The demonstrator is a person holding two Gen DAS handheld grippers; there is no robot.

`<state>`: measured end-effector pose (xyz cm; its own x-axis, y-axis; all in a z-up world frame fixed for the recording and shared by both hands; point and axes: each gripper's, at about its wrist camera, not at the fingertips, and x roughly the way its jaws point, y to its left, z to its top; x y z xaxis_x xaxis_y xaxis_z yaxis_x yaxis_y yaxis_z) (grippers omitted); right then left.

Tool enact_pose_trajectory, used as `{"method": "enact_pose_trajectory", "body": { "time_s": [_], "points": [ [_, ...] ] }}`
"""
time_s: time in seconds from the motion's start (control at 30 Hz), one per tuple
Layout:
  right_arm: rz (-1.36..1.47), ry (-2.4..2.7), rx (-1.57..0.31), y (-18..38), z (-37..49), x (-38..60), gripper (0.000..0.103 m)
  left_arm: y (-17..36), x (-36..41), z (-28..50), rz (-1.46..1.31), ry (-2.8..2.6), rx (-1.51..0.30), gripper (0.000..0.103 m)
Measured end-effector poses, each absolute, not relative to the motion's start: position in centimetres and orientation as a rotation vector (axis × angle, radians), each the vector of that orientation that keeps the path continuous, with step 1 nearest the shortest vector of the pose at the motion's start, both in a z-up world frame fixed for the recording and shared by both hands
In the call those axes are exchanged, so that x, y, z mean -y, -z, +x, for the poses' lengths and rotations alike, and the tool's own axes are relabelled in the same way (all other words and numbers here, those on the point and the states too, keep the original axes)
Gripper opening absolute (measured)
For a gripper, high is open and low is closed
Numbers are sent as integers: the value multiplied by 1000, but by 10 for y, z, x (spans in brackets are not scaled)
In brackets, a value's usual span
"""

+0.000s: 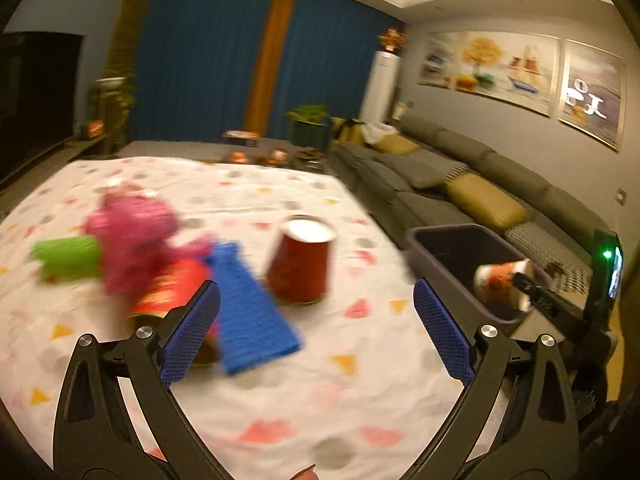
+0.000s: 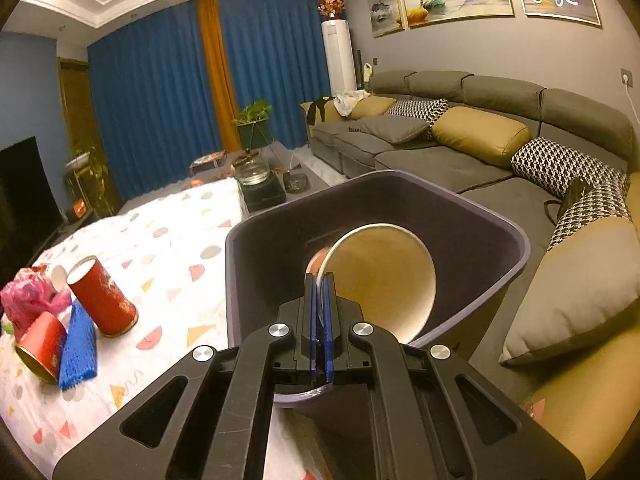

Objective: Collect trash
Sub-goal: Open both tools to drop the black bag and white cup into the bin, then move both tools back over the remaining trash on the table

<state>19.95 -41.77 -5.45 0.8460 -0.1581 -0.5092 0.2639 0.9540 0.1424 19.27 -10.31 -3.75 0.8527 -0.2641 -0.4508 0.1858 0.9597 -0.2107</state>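
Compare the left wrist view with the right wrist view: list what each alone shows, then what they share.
Left wrist only: the open left gripper, a green roll and the cup's printed outside.
Right wrist only: the cup's bare inside, with the right gripper shut on its rim, and a glass kettle.
Both: the cup over the bin, red cups, blue mesh, pink bag, sofa.

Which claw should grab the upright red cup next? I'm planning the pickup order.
Left. Its claw is open and empty, facing the red cup. The right claw is shut on a paper cup over the bin.
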Motion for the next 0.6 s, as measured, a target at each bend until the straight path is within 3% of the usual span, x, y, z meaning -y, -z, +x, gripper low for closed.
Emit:
{"method": "enact_pose_trajectory", "body": {
  "time_s": [0.3, 0.43, 0.5, 0.6],
  "points": [
    [199, 240, -515, 53, 200, 413, 9, 41, 38, 171, -192, 101, -495, 96],
    [199, 248, -483, 44, 190, 405, 45, 39, 19, 164, -206, 69, -487, 96],
    [195, 238, -460, 38, 181, 397, 48, 37, 13, 161, -209, 59, -482, 96],
    [180, 227, -423, 28, 165, 380, 63, 36, 8, 157, -205, 42, -475, 96]
  ]
}}
